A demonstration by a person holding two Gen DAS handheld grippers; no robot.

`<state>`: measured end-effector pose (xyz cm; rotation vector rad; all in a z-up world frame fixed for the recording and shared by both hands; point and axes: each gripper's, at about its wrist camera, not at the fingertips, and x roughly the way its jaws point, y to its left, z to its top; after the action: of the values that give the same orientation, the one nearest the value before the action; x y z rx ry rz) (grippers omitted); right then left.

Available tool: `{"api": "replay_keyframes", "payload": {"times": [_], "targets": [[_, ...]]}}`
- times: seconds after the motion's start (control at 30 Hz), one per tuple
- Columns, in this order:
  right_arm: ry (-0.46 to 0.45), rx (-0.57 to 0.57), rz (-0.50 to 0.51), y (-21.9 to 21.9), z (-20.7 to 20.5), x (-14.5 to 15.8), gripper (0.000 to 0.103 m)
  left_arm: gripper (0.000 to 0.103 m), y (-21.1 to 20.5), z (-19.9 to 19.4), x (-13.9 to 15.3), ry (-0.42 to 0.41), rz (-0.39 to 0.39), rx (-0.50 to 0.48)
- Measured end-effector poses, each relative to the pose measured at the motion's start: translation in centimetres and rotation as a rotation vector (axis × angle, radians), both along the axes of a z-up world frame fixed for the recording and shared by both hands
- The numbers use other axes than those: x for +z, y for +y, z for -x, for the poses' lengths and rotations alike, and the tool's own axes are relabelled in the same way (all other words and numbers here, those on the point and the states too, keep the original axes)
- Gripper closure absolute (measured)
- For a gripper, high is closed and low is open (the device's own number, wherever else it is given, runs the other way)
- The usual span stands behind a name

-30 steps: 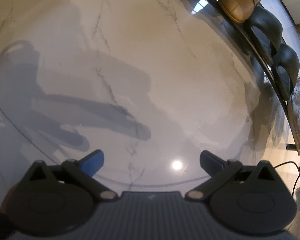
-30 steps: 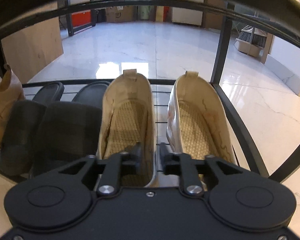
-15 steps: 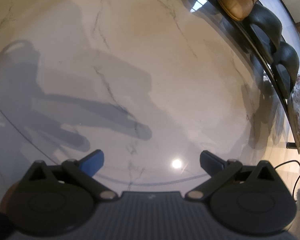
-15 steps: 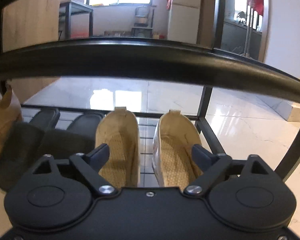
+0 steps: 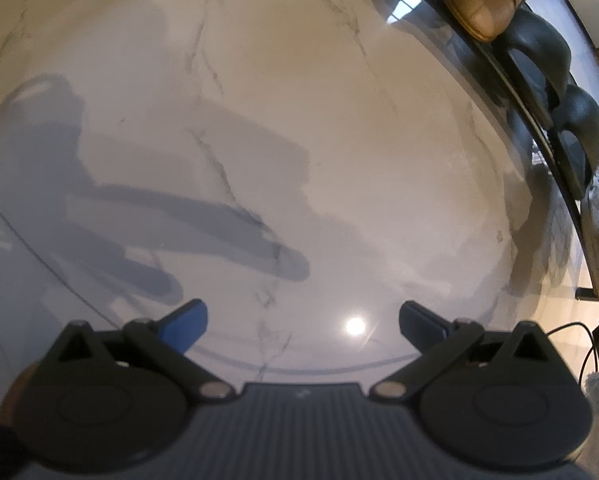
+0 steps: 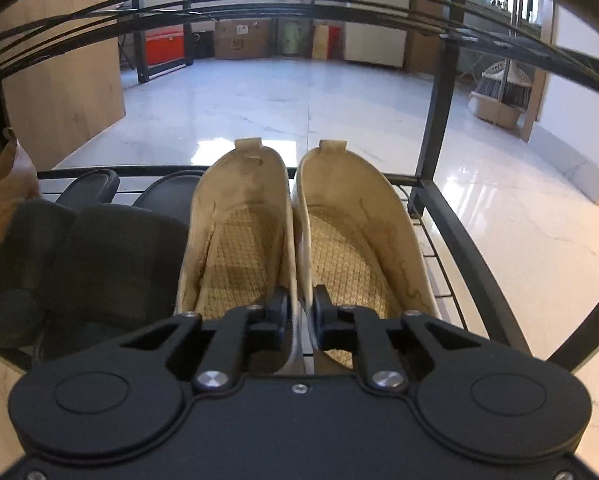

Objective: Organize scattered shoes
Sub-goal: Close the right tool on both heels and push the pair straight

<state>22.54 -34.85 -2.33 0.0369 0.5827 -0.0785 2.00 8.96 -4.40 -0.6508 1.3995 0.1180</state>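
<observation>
Right gripper: our right gripper [image 6: 300, 312] sits clenched at 6 o'clock in its view, its black fingers nearly together on the adjoining inner walls of the 2 beige slip-on shoes with woven insoles.
Task's thing: the left beige shoe [image 6: 239, 232] and the right beige shoe [image 6: 355, 236] lie side by side, touching or nearly so, on the black metal wire shoe rack [image 6: 455, 236], heels toward 12 o'clock.
Step in hand: we judge this to be the seating of the pair on the shelf, close to done.
How to do it well: we should keep the pinch level so both soles land flat on the wires, nudge the pair straight along the 6-to-12 line, and only then let the jaws part, drawing back toward 6 o'clock without dragging a wall.
Risk: a tilted release could tip 1 shoe against the rack's post at 2 o'clock.
Rack contents: the same shelf carries 2 black rubber slides [image 6: 111, 256] at 9 o'clock, just beside the beige pair, and a tan leather lace-up shoe [image 6: 3, 188] further toward 9 o'clock.
Left gripper: our left gripper [image 5: 303, 316] hangs released, blue-padded fingers wide apart, holding nothing above the white marble floor [image 5: 259, 100].
Left view, rack: the rack runs along 1 to 3 o'clock with the tan shoe [image 5: 483, 4] and the slides [image 5: 539, 48] in a row.
</observation>
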Motion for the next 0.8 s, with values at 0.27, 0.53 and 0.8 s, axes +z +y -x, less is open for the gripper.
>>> {"api": "replay_keyframes", "payload": {"times": [0.27,0.53,0.8], "targets": [[-0.09,-0.003,-0.055,-1.1,-0.5,0.2,0.098,0.001,-0.1,-0.3,-0.3,0.014,-0.006,0.007],[-0.019,0.061,-0.036,-1.8,-2.7,0.2,0.094,0.001,-0.2,-0.2,-0.7,0.02,0.0,0.004],[-0.101,0.067,0.045,-0.7,-2.5,-1.1,0.096,0.001,0.0,-0.2,-0.7,0.022,0.004,0.006]]}}
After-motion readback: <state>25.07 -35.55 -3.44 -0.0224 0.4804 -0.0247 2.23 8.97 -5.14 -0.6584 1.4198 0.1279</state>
